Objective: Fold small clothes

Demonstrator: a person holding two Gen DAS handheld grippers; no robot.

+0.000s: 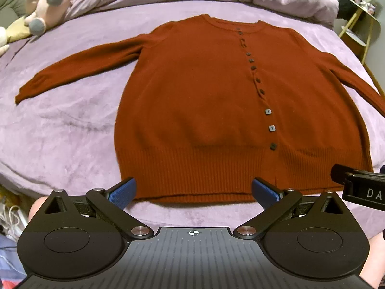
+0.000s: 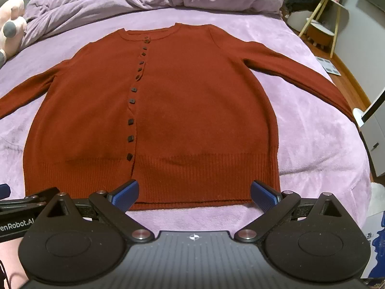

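I'm hovering over the rust-red cardigan [image 1: 197,101], spread flat and buttoned on the purple bedspread [image 1: 72,125], sleeves out to both sides. My left gripper [image 1: 193,192] hangs with jaws wide apart above the ribbed hem [image 1: 192,173], holding nothing; my right gripper [image 2: 195,193] is just as wide and empty, by the hem's other half. I reckon a sleeve goes in first, so pinch near the cuff, lift low, and lay it straight across the chest without dragging the body.

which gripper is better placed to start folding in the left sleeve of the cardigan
Left. The left gripper hangs open over the hem on the cardigan half whose left sleeve lies spread across the bed. The right gripper, also open, sits over the other half.
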